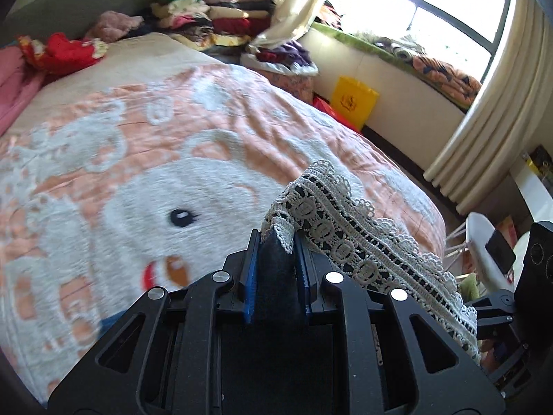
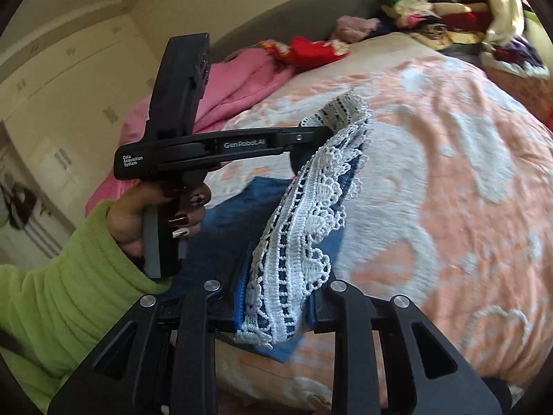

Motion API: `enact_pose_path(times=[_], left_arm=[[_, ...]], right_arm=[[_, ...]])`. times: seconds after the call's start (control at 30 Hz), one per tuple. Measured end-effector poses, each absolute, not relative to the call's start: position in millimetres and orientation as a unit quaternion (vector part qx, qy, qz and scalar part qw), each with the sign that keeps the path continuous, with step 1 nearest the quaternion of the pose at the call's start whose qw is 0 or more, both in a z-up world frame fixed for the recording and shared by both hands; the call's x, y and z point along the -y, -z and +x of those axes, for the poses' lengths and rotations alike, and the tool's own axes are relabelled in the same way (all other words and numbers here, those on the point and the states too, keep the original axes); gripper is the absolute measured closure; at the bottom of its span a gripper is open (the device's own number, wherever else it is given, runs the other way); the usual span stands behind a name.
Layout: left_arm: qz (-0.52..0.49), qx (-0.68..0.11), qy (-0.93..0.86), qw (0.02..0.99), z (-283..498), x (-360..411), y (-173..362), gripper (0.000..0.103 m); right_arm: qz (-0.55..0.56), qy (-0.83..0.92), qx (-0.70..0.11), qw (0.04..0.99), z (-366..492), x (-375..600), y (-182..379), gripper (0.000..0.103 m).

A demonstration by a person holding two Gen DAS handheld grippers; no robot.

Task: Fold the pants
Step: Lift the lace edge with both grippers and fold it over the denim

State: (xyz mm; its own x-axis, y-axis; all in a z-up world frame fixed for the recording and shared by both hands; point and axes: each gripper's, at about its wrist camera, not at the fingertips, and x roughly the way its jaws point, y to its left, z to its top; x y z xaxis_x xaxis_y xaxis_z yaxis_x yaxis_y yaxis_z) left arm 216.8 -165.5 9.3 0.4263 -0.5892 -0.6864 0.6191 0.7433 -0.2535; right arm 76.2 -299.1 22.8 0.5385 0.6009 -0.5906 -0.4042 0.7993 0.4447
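The pants are blue denim with a white lace hem (image 1: 359,242). My left gripper (image 1: 276,269) is shut on one end of the lace-trimmed denim hem and holds it above the bed. My right gripper (image 2: 276,297) is shut on the other end of the lace hem (image 2: 297,242). The hem hangs stretched between the two grippers. In the right wrist view the left gripper (image 2: 307,138) is up and left, held by a hand in a green sleeve. More blue denim (image 2: 249,200) hangs below, over the blanket.
The bed has a peach and white cartoon blanket (image 1: 172,159). Pink bedding (image 2: 242,79) and red clothes (image 1: 62,52) lie near the headboard. Stacked folded clothes (image 1: 221,10) sit at the far corner. A yellow bag (image 1: 354,98), curtain and window bench are beside the bed.
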Motion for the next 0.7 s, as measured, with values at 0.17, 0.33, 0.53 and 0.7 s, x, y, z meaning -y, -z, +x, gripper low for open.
enact_pose_path(times=[0.17,0.33,0.53,0.7], left_arm=[[-0.024,-0.416,0.325,0.849,219,119,7,0.09],[-0.067,-0.422,0.278,0.861,219,69,21,0.089],[-0.138,-0.408,0.226,0.874,208,-8,22,0.089],[-0.192,-0.409,0.21,0.867,200,-50,26,0.089]], right_arm=[[0.079,-0.311,-0.406,0.856,85,247,-14,0.079],[0.025,-0.319,-0.43,0.844,86,203,2,0.079],[-0.071,-0.33,-0.441,0.832,70,142,16,0.075],[-0.114,-0.384,-0.451,0.797,49,104,31,0.052]])
